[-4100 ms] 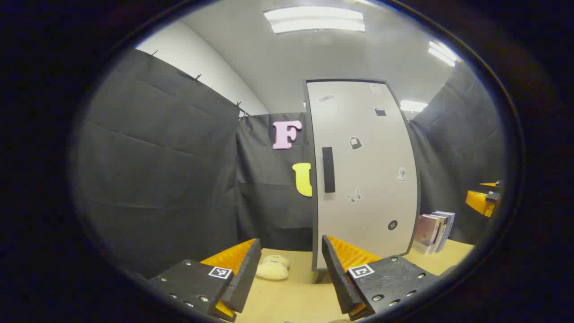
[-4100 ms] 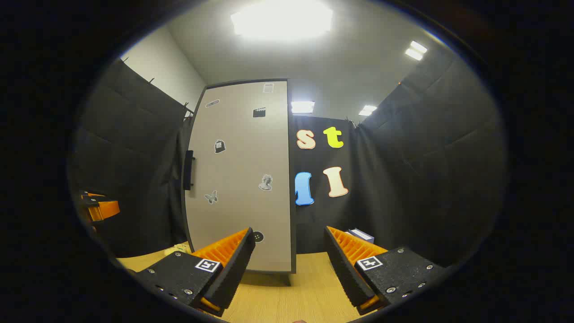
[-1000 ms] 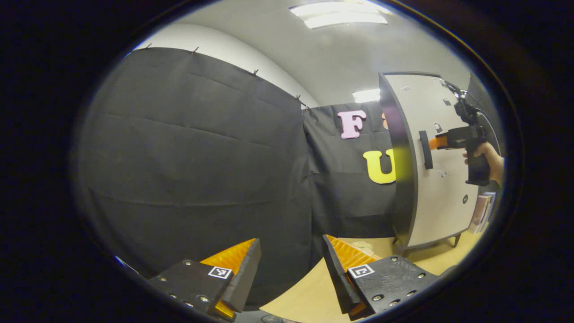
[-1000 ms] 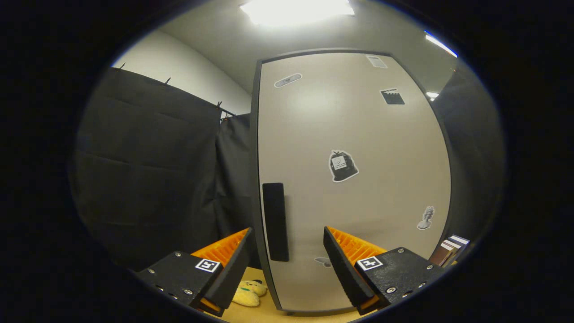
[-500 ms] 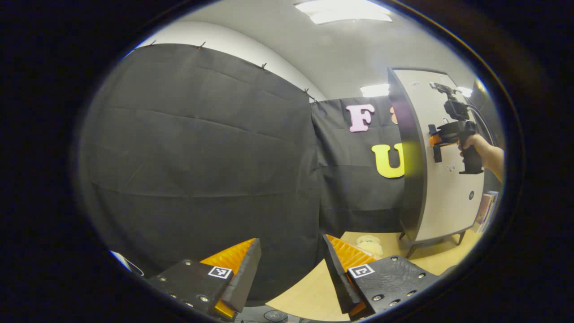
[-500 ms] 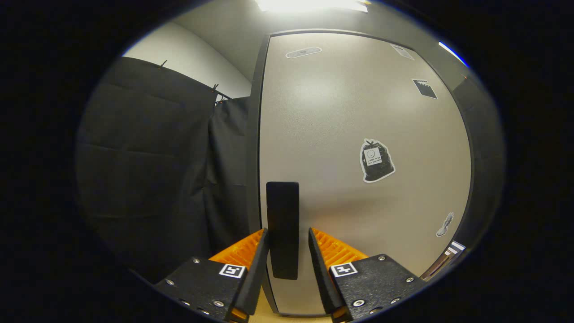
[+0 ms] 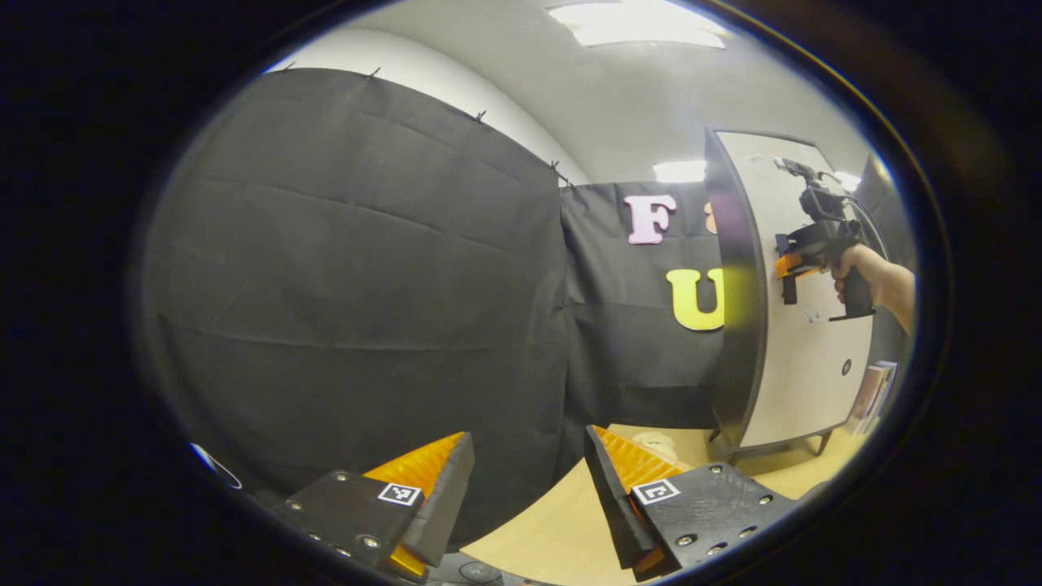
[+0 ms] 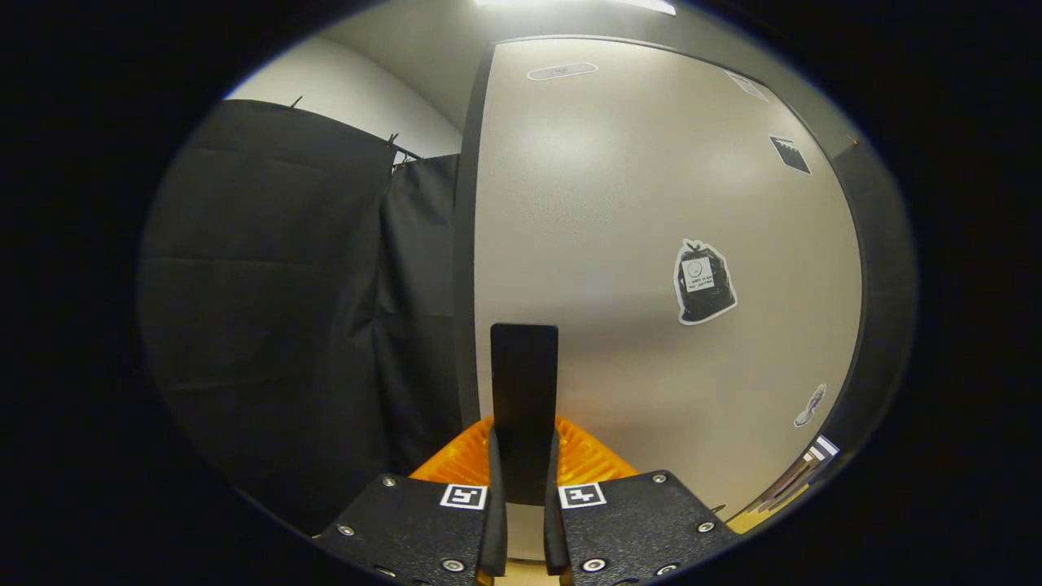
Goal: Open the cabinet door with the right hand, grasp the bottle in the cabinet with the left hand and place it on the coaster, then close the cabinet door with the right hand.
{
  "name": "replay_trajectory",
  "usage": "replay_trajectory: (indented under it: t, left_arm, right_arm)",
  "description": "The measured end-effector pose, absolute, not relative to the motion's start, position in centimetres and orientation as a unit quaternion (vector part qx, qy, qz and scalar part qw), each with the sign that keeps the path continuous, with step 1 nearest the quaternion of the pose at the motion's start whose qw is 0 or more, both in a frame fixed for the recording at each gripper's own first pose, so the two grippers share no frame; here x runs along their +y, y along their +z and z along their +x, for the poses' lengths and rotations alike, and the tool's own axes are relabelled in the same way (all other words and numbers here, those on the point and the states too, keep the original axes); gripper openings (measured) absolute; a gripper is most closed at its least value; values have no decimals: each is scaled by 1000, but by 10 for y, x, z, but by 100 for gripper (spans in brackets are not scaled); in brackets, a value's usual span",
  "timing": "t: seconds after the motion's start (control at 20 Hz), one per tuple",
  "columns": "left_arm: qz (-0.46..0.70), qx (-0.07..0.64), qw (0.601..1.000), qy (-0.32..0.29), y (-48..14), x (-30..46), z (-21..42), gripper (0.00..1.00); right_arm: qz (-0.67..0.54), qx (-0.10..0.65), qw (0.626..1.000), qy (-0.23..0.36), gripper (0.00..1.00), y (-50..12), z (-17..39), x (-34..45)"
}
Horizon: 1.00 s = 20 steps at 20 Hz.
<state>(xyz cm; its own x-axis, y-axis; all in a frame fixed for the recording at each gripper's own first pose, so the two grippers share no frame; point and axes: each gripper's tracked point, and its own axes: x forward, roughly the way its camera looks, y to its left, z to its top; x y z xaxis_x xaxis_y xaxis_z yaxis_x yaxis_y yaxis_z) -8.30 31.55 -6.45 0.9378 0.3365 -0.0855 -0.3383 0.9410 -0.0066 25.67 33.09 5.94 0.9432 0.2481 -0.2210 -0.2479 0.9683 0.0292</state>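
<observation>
- Left gripper view: my left gripper (image 7: 521,496) hangs released, fingers wide apart, over the near edge of the wooden table (image 7: 562,529), holding nothing.
- Far right in this view stands the cabinet (image 7: 794,301), door shut. My right gripper (image 7: 785,264) sits on the door's black handle (image 7: 788,289), and the hand (image 7: 855,273) behind it holds the grip.
- A pale plush toy (image 7: 655,443) lies on the table near the cabinet's feet, books (image 7: 867,399) at far right. Bottle is presumably inside the cabinet, hidden; coaster I can't pick out.
- Right gripper view: my right gripper (image 8: 521,496) is clenched on the handle (image 8: 523,391); both fingers press its sides. The cabinet door (image 8: 651,244) is close ahead, flush, not swung.
- Step in hand, as I judge it: opening the door, grasp just made. Next calls for a pull toward me along the hinge arc, grip kept firm, then left reaches in.
- Versus half a second back: my right fingers stood either side of the handle with gaps; now closed on it. Left barely shifted.
</observation>
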Motion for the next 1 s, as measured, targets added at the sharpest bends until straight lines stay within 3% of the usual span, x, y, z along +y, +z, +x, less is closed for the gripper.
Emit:
replay_trajectory:
  t: [0.45, 0.5, 0.55, 0.7, 1.0]
  left_arm:
    - [6, 16, 994, 110, -37, 290, -102, 78]
    - [7, 14, 994, 104, -33, 285, -102, 83]
    - [6, 11, 995, 97, -32, 278, -99, 78]
    - [10, 3, 997, 72, -27, 252, -84, 81]
    - [0, 2, 999, 49, -21, 204, -88, 78]
  right_arm:
    - [21, 119, 979, 163, 18, 63, 242, 326]
    - [18, 120, 978, 168, 18, 62, 242, 326]
    - [16, 121, 977, 172, 18, 63, 241, 326]
    - [15, 127, 974, 186, 18, 61, 238, 325]
    - [21, 126, 968, 217, 18, 52, 249, 319]
